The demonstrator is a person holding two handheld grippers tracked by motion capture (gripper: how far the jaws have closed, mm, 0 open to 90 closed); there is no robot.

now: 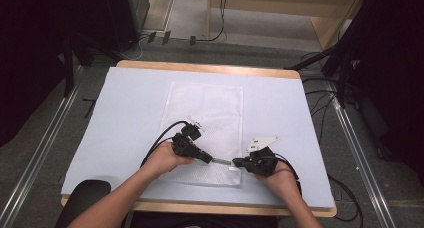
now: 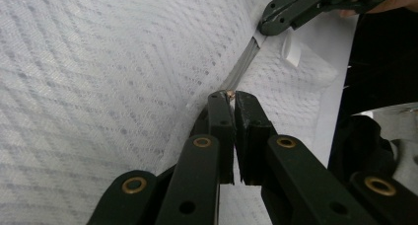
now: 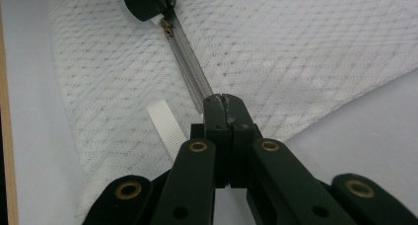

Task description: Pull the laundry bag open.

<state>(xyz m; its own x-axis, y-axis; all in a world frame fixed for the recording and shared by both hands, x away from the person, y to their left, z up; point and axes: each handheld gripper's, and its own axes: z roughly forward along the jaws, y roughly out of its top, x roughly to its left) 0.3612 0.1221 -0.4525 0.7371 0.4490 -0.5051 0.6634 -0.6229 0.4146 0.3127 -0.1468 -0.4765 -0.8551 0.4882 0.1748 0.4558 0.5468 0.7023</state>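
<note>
White mesh bag (image 1: 205,133) near front edge of table (image 1: 125,93), zipper (image 1: 222,161) mid-pull.
Left gripper (image 1: 207,159) clenched on slider, right gripper (image 1: 236,162) clamped on zipper end; short stretch apparently left.

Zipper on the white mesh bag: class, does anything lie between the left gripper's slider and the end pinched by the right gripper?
Nothing visible does. The left gripper is shut on the zipper slider, the right gripper is shut on the zipper end, and the grey teeth between them lie bare on the mesh bag.
</note>
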